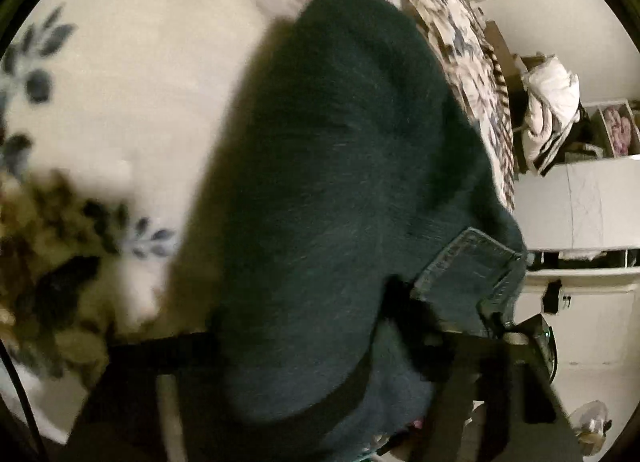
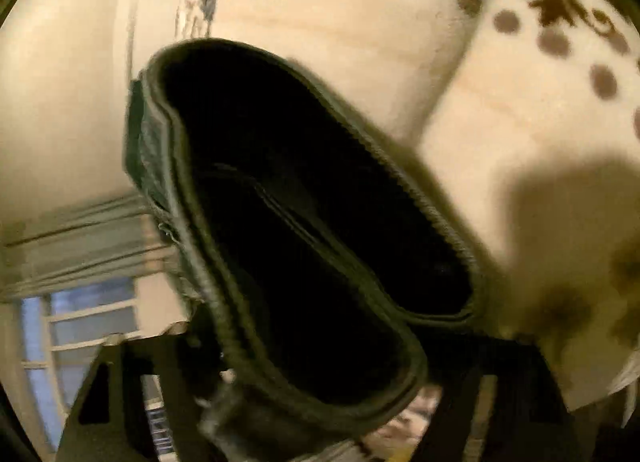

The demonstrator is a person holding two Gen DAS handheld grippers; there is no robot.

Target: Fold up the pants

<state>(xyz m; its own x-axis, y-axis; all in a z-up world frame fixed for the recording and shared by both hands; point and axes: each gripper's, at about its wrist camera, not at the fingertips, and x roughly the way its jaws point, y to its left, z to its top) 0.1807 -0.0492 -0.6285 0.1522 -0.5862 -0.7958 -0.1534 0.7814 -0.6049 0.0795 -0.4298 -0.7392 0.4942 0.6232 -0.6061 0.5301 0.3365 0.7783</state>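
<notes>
The pants [image 1: 340, 190] are dark blue jeans — thick, soft cloth that bends but feels heavy. They hang in the air right in front of both tools, above a bed [image 1: 132, 102] with a cream cover and blue leaves on it.

The left tool [image 1: 460, 346] seems to pinch the cloth near a stitched pocket [image 1: 468, 266], but blur hides its tips, so I cannot tell for sure. The right tool [image 2: 312, 394] seems pressed on the thick band at the top of the pants [image 2: 304, 222]; the band gapes open in a dark loop just ahead of it.

Jeans are not slippery and cannot break. I think the stiff band and the seams are the best places to hold — the cloth is doubled there. The loose legs will swing and sag. The bed looks soft and flat.
</notes>
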